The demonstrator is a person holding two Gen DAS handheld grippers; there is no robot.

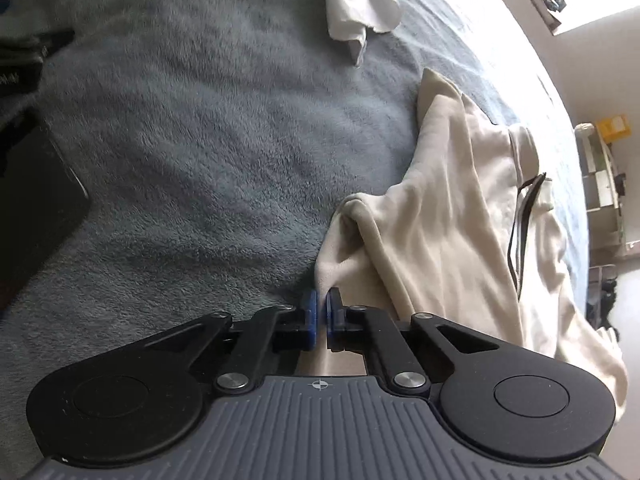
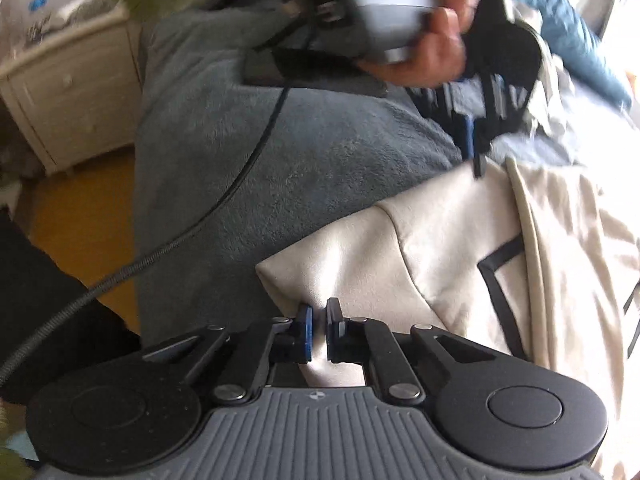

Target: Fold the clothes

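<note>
A cream garment [image 1: 440, 220] with dark zip trim lies crumpled on a blue-grey fleece blanket [image 1: 200, 140]. My left gripper [image 1: 322, 312] is shut, its blue pads pinching a corner at the garment's left edge. In the right wrist view the same garment [image 2: 460, 240] spreads to the right. There my right gripper [image 2: 318, 322] is shut on its near corner, with cloth between the pads. A hand [image 2: 424, 52] holds the left gripper [image 2: 474, 152] at the garment's far edge, slightly blurred.
A white cloth [image 1: 360, 4] lies further up the bed, and a dark flat object [image 1: 36, 200] sits at the left. A blue garment [image 2: 568, 32] lies at the far right. A black cable [image 2: 224, 200] crosses the blanket [image 2: 280, 160]. A white drawer unit [image 2: 72, 92] stands beside the bed.
</note>
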